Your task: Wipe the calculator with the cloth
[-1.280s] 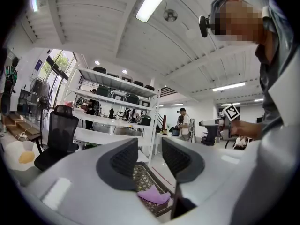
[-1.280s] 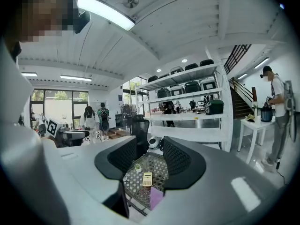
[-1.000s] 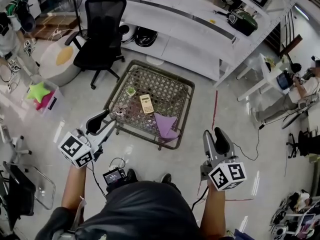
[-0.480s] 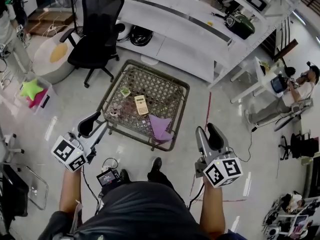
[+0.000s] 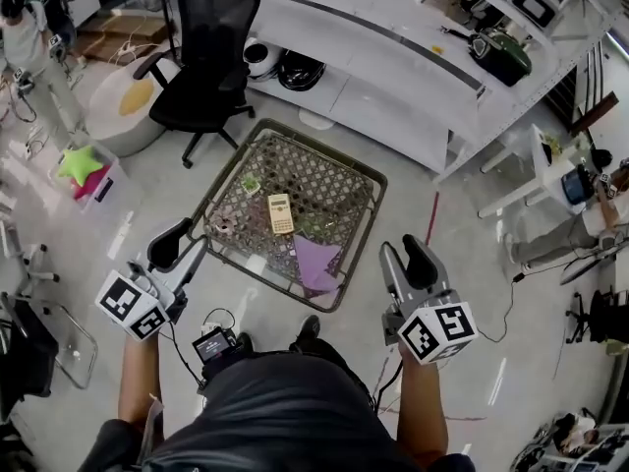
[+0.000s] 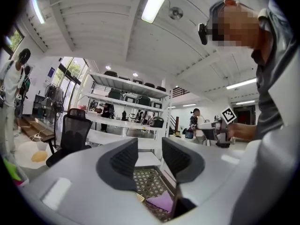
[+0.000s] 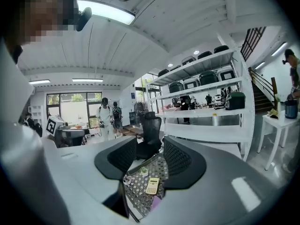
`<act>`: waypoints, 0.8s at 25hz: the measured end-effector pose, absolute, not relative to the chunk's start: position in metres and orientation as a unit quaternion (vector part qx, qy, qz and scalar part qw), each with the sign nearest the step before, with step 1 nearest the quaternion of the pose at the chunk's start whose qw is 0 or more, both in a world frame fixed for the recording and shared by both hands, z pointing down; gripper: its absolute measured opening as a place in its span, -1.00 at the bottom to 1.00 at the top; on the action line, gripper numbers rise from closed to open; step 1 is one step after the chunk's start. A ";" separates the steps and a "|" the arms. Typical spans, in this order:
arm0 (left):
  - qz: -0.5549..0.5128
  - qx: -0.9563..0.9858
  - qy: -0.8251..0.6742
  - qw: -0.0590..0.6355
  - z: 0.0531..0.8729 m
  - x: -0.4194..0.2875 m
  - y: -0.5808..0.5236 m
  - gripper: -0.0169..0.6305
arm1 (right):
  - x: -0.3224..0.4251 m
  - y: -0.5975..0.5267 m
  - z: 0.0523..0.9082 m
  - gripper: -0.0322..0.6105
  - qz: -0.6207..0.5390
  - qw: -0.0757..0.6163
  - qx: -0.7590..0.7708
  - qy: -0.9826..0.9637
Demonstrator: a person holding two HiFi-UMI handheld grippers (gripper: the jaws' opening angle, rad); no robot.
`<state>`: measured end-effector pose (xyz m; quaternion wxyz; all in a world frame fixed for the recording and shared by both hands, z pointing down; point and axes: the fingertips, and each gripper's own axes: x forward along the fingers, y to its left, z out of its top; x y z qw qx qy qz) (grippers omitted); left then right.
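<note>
A beige calculator [image 5: 281, 213] lies in the middle of a low wicker table [image 5: 334, 177]. A purple cloth [image 5: 316, 262] lies just nearer on the table, by its front edge. My left gripper [image 5: 182, 246] is held open off the table's near left corner, and my right gripper [image 5: 405, 261] is open off its near right corner. Neither touches anything. The right gripper view looks between the open jaws of the right gripper [image 7: 150, 157] at the calculator [image 7: 153, 185] and a strip of cloth [image 7: 157, 206]. Below the left gripper [image 6: 150, 156], that view shows the cloth [image 6: 161, 201].
A small potted plant [image 5: 251, 182] and a small pale object [image 5: 224, 224] sit on the table's left side. A black office chair [image 5: 206, 57] and a long white shelf unit [image 5: 393, 67] stand beyond it. A cabled device [image 5: 218, 344] lies by the feet. People work at far left [image 5: 29, 37] and right [image 5: 590, 205].
The head view has shifted slightly, so the table sits a little differently in frame. Both grippers stay open and held off the table's near corners. Calculator and cloth have not moved.
</note>
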<state>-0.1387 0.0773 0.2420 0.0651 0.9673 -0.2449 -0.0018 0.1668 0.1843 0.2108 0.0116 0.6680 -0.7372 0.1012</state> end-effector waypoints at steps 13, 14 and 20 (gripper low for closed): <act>0.017 0.935 -0.348 0.063 0.232 -0.103 0.096 -0.43 | 0.203 0.127 0.229 -0.36 0.125 -0.001 0.570 -0.812; 0.021 0.933 -0.354 0.061 0.232 -0.102 0.100 -0.43 | 0.204 0.125 0.231 -0.36 0.126 -0.005 0.563 -0.817; 0.019 0.929 -0.365 0.057 0.220 -0.080 0.112 -0.43 | 0.217 0.125 0.231 -0.36 0.123 -0.021 0.545 -0.829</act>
